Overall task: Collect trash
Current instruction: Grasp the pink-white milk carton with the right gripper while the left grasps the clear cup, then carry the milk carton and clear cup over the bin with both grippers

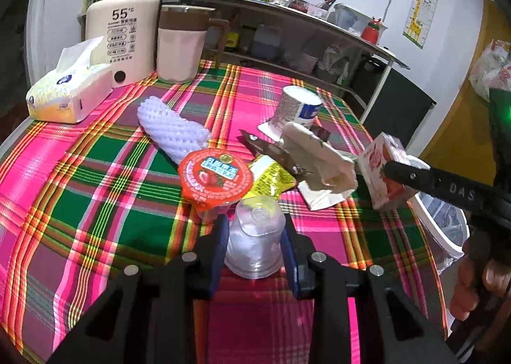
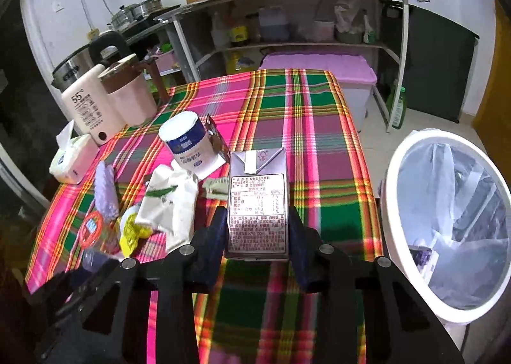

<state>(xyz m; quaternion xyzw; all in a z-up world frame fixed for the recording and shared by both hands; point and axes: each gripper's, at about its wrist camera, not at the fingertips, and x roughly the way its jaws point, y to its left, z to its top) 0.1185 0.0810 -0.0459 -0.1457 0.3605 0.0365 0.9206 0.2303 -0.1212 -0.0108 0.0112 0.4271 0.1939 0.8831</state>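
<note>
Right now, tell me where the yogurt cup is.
The yogurt cup stands upside down on the plaid tablecloth, left of the gripped drink carton in the right wrist view, behind the crumpled white pouch.

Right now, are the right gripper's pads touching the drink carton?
Touching: the right wrist view shows the right gripper with both pads against the drink carton's sides.

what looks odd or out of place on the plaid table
The white-and-blue paper yogurt cup stands upside down, bottom up, on its peeled lid. Beside it a crumpled white carton lies flattened and torn open over a brown wrapper. No liquid appears spilled on the plaid tablecloth.
</note>
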